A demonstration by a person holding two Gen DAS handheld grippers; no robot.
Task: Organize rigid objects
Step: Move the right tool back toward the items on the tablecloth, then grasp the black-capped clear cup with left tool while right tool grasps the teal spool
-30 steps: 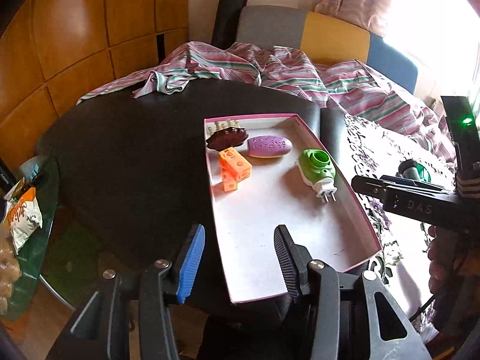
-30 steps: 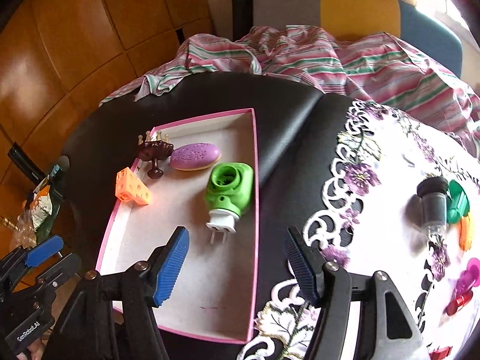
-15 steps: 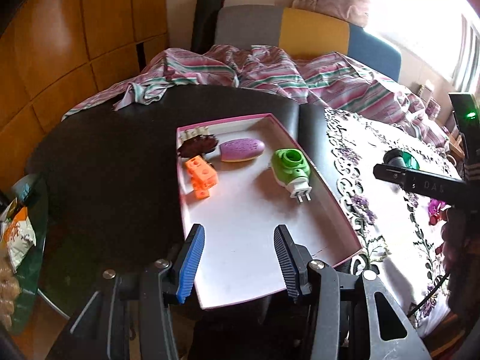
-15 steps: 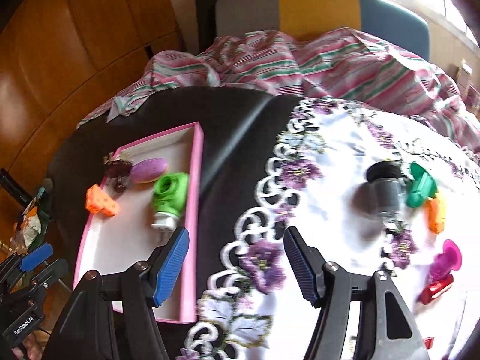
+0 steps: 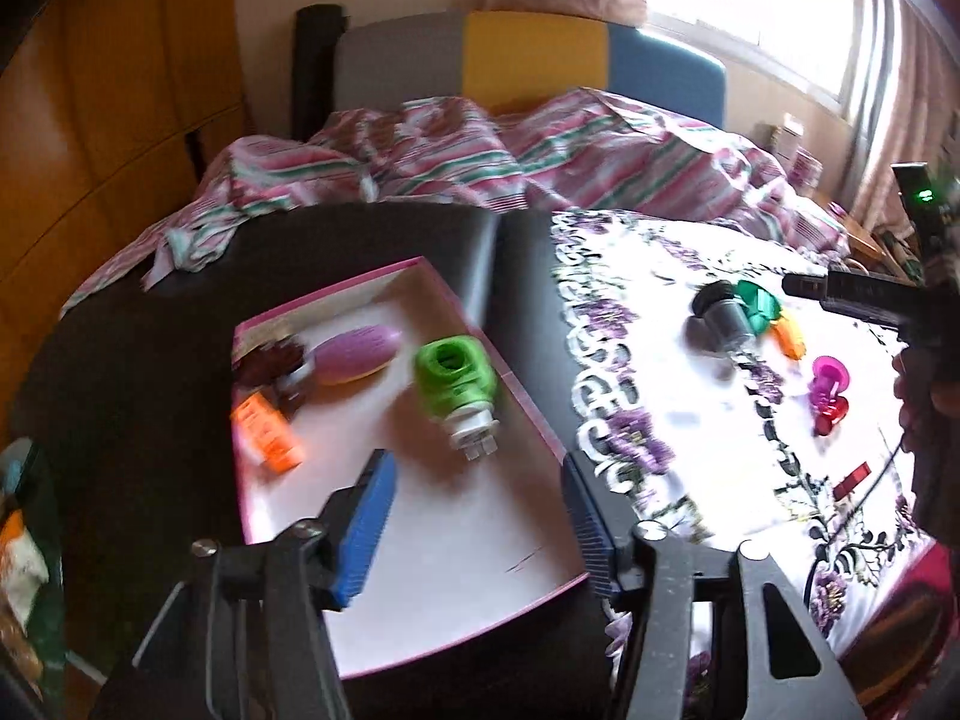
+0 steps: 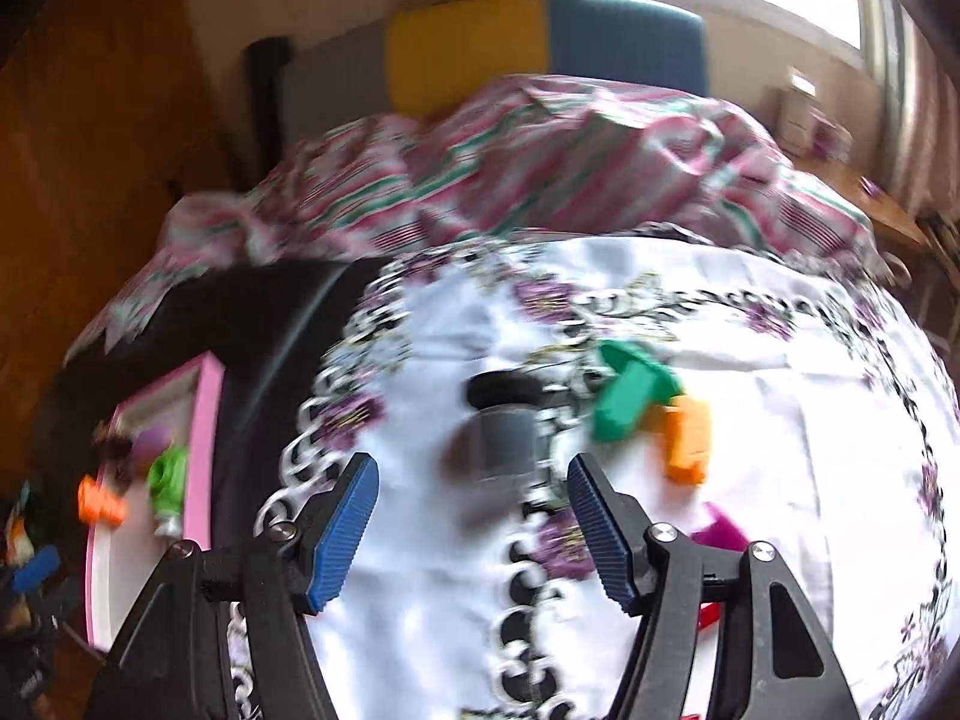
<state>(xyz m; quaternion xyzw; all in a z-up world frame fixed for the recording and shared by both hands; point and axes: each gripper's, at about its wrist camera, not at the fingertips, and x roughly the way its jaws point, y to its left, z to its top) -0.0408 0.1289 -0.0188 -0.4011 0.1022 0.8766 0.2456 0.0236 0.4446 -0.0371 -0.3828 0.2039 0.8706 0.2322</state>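
A pink-rimmed white tray (image 5: 510,378) on the dark table holds a green plug-in device (image 5: 457,377), a purple oval (image 5: 355,353), an orange block (image 5: 267,432) and a dark brown piece (image 5: 270,360). My left gripper (image 5: 474,516) is open and empty above the tray's near end. On the white floral cloth (image 6: 780,480) lie a grey-and-black cylinder (image 6: 503,423), a green piece (image 6: 630,390), an orange piece (image 6: 687,438) and a magenta piece (image 6: 720,528). My right gripper (image 6: 471,531) is open and empty, just short of the cylinder. The tray also shows at the left of the right wrist view (image 6: 201,444).
A striped pink-and-green cloth (image 5: 480,150) is bunched at the table's far edge before a grey, yellow and blue backrest (image 5: 528,60). A small red piece (image 5: 831,411) lies beside a magenta piece on the floral cloth. Wooden panels stand at the left.
Both grippers have swung to the right. The right gripper now faces the cylinder on the floral cloth, with the tray at its far left. Both stay open and empty.
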